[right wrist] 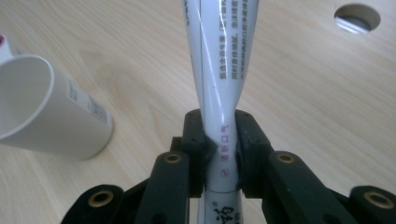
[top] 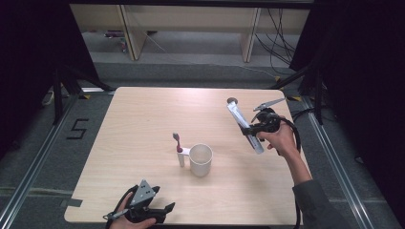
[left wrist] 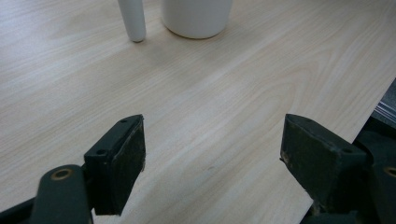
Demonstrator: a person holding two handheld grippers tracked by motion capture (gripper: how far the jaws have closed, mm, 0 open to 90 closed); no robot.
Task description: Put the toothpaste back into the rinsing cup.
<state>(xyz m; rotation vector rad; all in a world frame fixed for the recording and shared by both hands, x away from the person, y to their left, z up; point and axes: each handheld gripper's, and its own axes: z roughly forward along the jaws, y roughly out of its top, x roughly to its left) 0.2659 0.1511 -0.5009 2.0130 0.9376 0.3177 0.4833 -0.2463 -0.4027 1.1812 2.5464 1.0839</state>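
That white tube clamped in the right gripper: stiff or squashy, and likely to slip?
The tube is probably soft: it pinches narrow where the right gripper clamps it, so it may flex or sag. Its skin looks glossy, so it could slide if the grip loosens. It seems light, since it is held clear of the table by one squeeze partway along it.

Glossy plastic tube (right wrist: 219, 70), matt white plastic cup (top: 200, 160), smooth pale wood-grain table (top: 143, 124).

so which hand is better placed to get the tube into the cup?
Right, likely. The right gripper is already shut on the toothpaste tube, held above the table right of the cup. The left gripper is open with nothing between its jaws, at the near edge.
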